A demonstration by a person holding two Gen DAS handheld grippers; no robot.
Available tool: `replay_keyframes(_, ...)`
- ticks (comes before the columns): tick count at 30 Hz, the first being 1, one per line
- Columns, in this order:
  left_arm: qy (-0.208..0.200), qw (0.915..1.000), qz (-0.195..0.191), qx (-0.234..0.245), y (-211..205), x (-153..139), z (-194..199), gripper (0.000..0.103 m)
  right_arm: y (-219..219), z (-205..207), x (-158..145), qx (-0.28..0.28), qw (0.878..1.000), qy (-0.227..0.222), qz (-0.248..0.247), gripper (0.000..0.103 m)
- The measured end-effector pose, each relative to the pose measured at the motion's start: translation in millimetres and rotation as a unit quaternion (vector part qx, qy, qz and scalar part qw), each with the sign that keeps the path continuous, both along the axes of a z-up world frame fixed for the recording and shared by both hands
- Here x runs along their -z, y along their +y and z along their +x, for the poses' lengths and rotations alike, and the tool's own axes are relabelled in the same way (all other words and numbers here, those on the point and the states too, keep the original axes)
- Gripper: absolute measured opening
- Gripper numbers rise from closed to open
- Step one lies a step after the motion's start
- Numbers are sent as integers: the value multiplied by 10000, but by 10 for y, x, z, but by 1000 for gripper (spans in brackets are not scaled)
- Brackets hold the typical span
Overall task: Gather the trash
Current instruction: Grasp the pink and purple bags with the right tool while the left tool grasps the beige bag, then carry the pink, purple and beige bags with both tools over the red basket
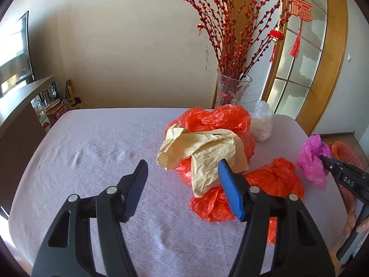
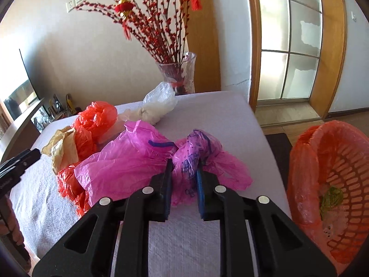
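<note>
My right gripper (image 2: 184, 173) is shut on a pink plastic bag (image 2: 129, 161) and holds it just above the table; the bag also shows at the right in the left wrist view (image 1: 311, 161). My left gripper (image 1: 182, 168) is open and empty above the white tablecloth (image 1: 92, 150), left of a heap of red plastic bags (image 1: 219, 120) with crumpled beige paper (image 1: 203, 147) on top. A smaller red bag (image 1: 274, 177) lies nearer. An orange basket lined with a red bag (image 2: 327, 184) stands off the table's right edge, with some trash in it.
A crumpled white plastic bag (image 1: 261, 122) lies at the table's far edge by a glass vase of red branches (image 1: 233, 87). A cabinet with a screen (image 1: 13, 69) stands at the left. A wood-framed glass door (image 2: 288, 46) is behind.
</note>
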State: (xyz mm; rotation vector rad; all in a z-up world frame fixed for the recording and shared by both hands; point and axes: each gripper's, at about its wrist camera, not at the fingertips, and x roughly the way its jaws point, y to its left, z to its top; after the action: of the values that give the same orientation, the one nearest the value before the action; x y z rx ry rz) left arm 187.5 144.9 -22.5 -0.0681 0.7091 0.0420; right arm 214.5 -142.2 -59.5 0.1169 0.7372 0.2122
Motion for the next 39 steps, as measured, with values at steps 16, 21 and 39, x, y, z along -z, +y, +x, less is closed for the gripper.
replay_keyframes(16, 251, 9993, 191, 202, -195, 192, 219, 6, -145, -118, 16, 41, 9994, 89, 347, 18)
replay_keyframes(21, 40, 9998, -68, 183, -47, 72, -22, 6, -193, -215, -35, 45, 9991, -1, 425, 18)
replay_keyframes(39, -526, 9966, -130, 622, -381, -449, -500, 6, -328, -759, -461, 258, 9962, -830, 77, 18)
